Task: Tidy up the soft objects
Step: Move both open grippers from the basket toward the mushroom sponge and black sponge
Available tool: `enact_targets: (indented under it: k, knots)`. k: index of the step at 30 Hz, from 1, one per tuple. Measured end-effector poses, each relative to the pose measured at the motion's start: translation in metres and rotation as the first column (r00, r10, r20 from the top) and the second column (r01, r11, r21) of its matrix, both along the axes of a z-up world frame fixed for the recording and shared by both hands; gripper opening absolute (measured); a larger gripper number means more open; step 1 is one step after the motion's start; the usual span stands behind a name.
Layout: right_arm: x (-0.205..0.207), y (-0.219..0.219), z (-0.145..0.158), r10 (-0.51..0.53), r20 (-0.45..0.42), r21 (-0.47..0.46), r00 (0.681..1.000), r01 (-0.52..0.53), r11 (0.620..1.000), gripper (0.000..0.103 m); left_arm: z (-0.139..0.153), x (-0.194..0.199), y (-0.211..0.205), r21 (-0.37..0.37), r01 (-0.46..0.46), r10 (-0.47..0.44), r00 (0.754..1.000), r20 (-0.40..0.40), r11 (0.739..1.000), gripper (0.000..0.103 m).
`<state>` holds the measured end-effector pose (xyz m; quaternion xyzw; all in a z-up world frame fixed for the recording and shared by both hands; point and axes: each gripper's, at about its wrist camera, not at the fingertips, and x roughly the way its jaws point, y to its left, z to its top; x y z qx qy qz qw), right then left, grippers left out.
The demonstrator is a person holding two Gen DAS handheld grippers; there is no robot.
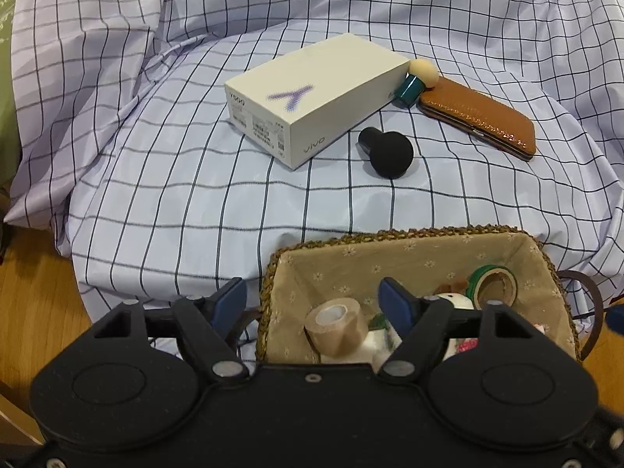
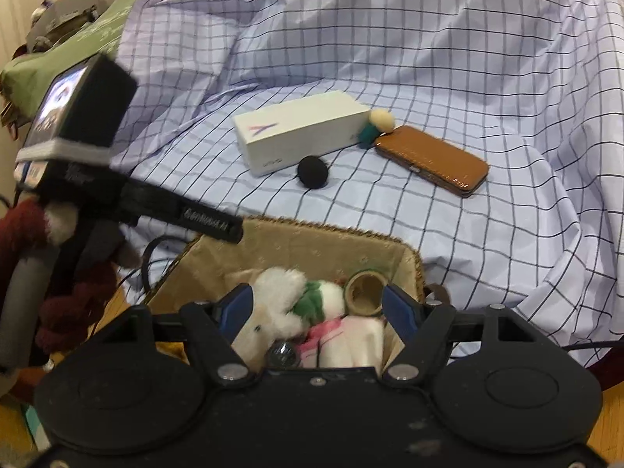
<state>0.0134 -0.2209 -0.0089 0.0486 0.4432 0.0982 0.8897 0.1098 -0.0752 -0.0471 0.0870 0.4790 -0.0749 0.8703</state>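
Note:
A woven basket (image 1: 409, 236) (image 2: 335, 230) with a floral lining stands at the near edge of the checked cloth. It holds a white plush toy (image 2: 279, 292), white-and-pink soft items (image 2: 351, 337), a beige tape roll (image 1: 335, 329) and a green tape roll (image 1: 493, 284). A black sponge puff (image 1: 388, 152) (image 2: 312, 171) lies on the cloth beside a white phone box (image 1: 312, 93) (image 2: 300, 132). A beige puff with a teal handle (image 1: 417, 78) (image 2: 376, 124) leans on the box. My left gripper (image 1: 316, 304) is open over the basket's left side. My right gripper (image 2: 318, 308) is open and empty over the plush.
A brown leather case (image 1: 479, 119) (image 2: 433, 158) lies right of the box. The left hand-held gripper with its camera (image 2: 78, 124) crosses the left of the right wrist view. Green cloth and clutter (image 2: 70, 19) lie far left. Wooden floor (image 1: 35, 304) lies below the cloth.

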Motion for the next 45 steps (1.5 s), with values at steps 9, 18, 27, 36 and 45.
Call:
enact_targets:
  k: [9, 18, 27, 36, 45]
  knots:
    - [0.038, -0.015, 0.005, -0.1, 0.082, -0.038, 0.992, 0.104, 0.994, 0.073, -0.002, 0.015, -0.01, 0.001, 0.026, -0.026, 1.0, 0.011, 1.0, 0.07]
    - [0.092, -0.025, 0.003, -0.122, 0.16, -0.108, 0.98, 0.14, 0.984, 0.073, -0.008, 0.041, -0.022, -0.003, 0.034, -0.034, 0.999, 0.011, 0.999, 0.071]
    - [0.152, -0.016, -0.024, -0.078, 0.185, -0.215, 0.98, 0.117, 0.97, 0.072, -0.022, 0.067, -0.029, -0.018, 0.037, -0.037, 0.999, -0.021, 0.999, 0.071]
    - [0.206, 0.002, -0.053, 0.025, 0.189, -0.354, 0.982, 0.044, 0.934, 0.072, -0.029, 0.087, -0.028, -0.04, 0.051, -0.053, 0.997, -0.053, 0.998, 0.072]
    - [0.247, 0.024, -0.08, 0.19, 0.175, -0.469, 0.966, -0.087, 0.879, 0.072, -0.039, 0.097, -0.03, -0.051, 0.077, -0.081, 0.994, -0.076, 0.996, 0.082]
